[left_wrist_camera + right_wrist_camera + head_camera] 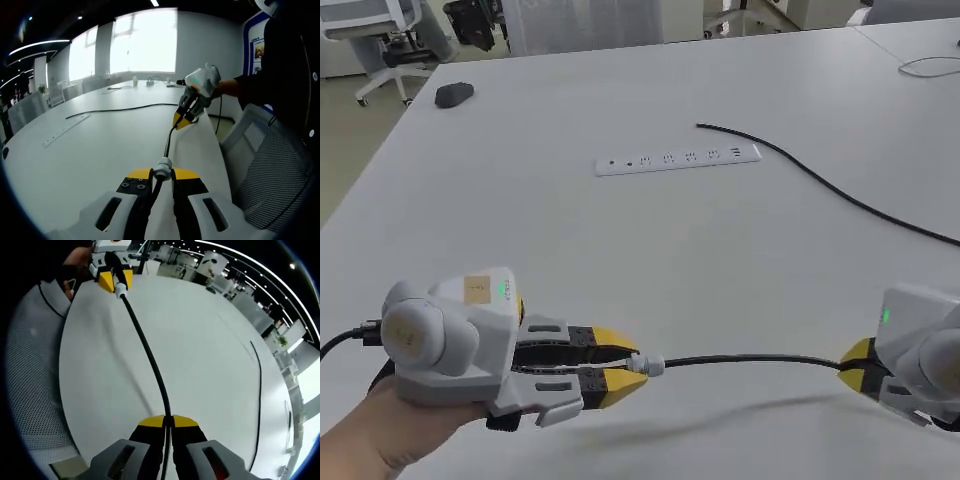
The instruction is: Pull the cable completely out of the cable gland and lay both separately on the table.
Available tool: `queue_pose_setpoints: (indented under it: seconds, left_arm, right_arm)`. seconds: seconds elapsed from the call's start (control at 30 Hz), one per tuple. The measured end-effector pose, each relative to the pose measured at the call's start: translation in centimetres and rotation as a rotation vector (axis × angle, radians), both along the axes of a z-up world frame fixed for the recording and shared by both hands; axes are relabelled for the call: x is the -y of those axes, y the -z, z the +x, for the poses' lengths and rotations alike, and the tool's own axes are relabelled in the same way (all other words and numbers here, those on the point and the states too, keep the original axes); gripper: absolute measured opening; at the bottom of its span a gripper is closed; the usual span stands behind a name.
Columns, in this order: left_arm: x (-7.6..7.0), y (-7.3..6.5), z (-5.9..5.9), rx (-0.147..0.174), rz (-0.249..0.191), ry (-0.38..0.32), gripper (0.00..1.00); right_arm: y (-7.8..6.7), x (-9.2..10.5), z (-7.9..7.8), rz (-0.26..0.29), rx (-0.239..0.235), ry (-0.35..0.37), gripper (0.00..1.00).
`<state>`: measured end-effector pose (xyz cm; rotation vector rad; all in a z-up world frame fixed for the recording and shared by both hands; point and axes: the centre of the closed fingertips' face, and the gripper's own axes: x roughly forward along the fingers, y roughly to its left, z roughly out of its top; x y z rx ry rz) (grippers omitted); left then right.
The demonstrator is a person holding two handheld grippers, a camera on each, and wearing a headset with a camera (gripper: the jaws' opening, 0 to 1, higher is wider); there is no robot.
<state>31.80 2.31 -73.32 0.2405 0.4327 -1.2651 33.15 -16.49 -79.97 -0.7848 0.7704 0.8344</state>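
Both jaws of the left hand-held gripper (161, 174) pinch the white cable gland (163, 168), clearest in the left gripper view. The black cable (170, 137) runs from it to the right hand-held gripper (166, 421), whose own view shows it pressed onto the cable. The head view adds the shadow on the surface (620, 250) below and a power strip (677, 158) beyond.

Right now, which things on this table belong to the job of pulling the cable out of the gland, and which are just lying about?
Part of the job:
- cable gland, clamped in the left gripper
- cable, clamped in the right gripper

Just lying about:
- power strip
- second black cable
- small dark object at the far edge
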Motion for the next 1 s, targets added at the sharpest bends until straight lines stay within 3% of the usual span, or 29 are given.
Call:
queue_pose_setpoints:
  seconds: [0.3, 0.4, 0.47, 0.67, 0.77, 0.87, 1.0]
  left_arm:
    - [0.2, 0.2, -0.1, -0.011, 0.009, 0.003, 0.15]
    - [0.3, 0.2, 0.0, -0.010, 0.011, 0.002, 0.15]
    - [0.0, 0.6, 0.2, 0.029, 0.063, 0.008, 0.15]
    - [0.3, 0.2, 0.0, 0.017, 0.036, 0.006, 0.15]
    - [0.5, -0.4, 0.0, 0.002, 0.001, -0.002, 0.15]
    - [0.6, -0.6, 0.0, 0.015, 0.009, 0.005, 0.15]
    - [0.6, -0.6, 0.1, 0.025, 0.017, 0.010, 0.15]
  right_arm:
    - [0.8, 1.2, 0.1, -0.045, -0.005, 0.004, 0.00]
    - [0.7, 1.0, 0.1, -0.042, -0.012, 0.005, 0.09]
    - [0.9, 0.5, -0.4, -0.039, -0.051, -0.001, 0.14]
    - [-2.4, -4.9, -0.9, 0.207, -0.080, -0.029, 0.18]
    - [-4.0, -8.3, -1.7, 0.287, -0.102, -0.101, 0.17]
    - [-5.5, -11.5, -1.9, 0.353, -0.095, -0.162, 0.19]
    - [-6.3, -14.0, -1.4, 0.333, -0.042, -0.239, 0.17]
